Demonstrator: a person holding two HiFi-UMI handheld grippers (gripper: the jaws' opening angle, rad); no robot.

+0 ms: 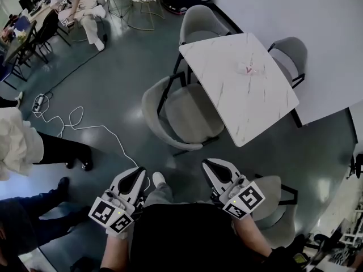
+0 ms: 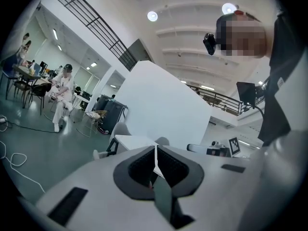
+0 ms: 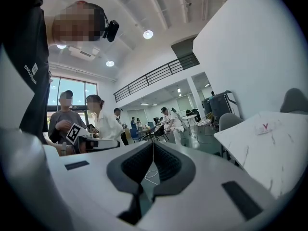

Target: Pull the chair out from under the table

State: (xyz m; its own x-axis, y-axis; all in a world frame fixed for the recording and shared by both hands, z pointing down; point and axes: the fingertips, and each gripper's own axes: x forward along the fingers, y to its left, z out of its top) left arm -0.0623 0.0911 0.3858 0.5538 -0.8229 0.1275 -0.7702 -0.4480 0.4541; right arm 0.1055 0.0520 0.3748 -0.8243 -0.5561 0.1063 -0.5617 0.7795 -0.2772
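You held both tools low in front of your body, well short of the chair. The left tool [image 1: 138,173] had its jaws pressed together with nothing between them, and the right tool [image 1: 211,164] was closed and empty in the same way. Both pointed toward the chair [image 1: 182,117], a grey one with a curved back and dark legs. It stood at the near-left edge of the surface [image 1: 224,61], with its back turned toward you and the far part of its seat tucked under the white marbled top. Neither tool touched it, and a stretch of grey floor [image 1: 122,95] lay between them and the chair. Three more grey chairs stood round the surface: one at the far-left side [image 1: 198,22], one at the far-right side [image 1: 290,51], and one close beside your right arm [image 1: 277,208]. A small card [image 1: 248,68] with a red mark lay on the surface. A white cable [image 1: 74,120] looped across the floor to your left, near a bystander [image 1: 20,143], and a person in white [image 1: 79,4] sat far off
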